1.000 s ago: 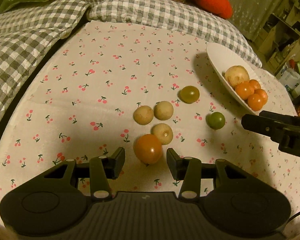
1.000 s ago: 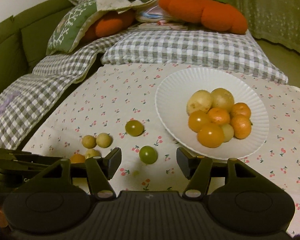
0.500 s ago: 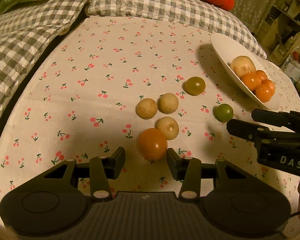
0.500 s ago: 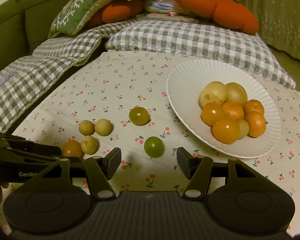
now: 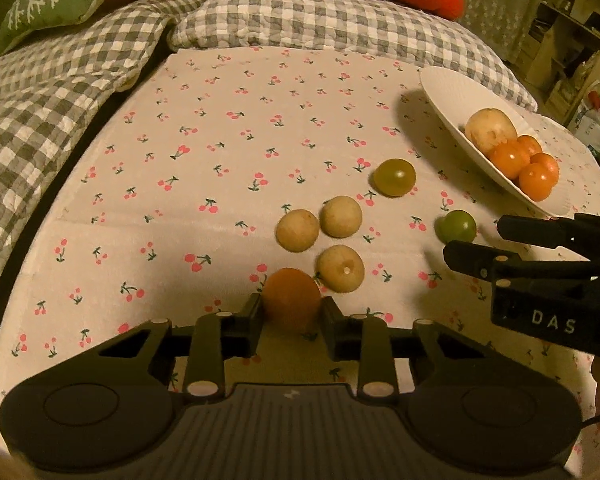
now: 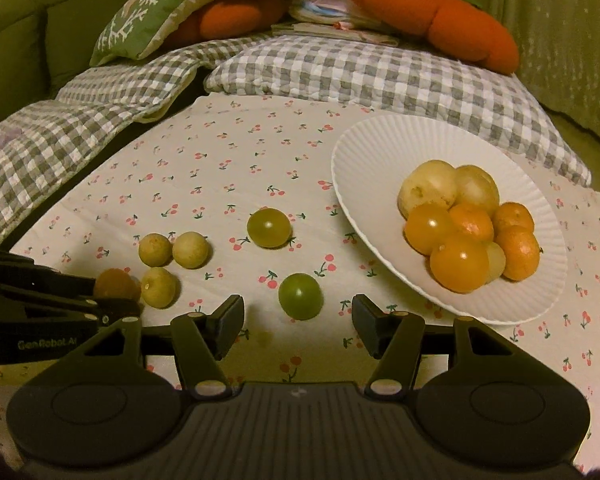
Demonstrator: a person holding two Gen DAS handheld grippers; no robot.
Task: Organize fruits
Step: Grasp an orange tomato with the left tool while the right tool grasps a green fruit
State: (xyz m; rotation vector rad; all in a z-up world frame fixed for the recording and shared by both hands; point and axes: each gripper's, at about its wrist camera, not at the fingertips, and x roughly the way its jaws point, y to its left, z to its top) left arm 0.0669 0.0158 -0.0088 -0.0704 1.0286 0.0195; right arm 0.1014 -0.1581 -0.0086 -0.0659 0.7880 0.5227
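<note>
In the left wrist view, the jaws of the left gripper (image 5: 291, 316) are pressing on either side of the orange tomato (image 5: 291, 300) at lower centre, which is sitting on the cherry-print cloth (image 5: 180, 208). A pale round fruit (image 5: 340, 269) is lying just beside it to the upper right, so a skewed lift is risking knocking it into a roll; too hard a squeeze could split the tomato.

In the right wrist view, the right gripper (image 6: 298, 320) is hovering with jaws wide apart around the green tomato (image 6: 301, 296) at centre, not touching it. Closing off-centre could be sending it rolling away from the white plate (image 6: 364, 152) at right, where the piled fruit may shift when more arrives.
</note>
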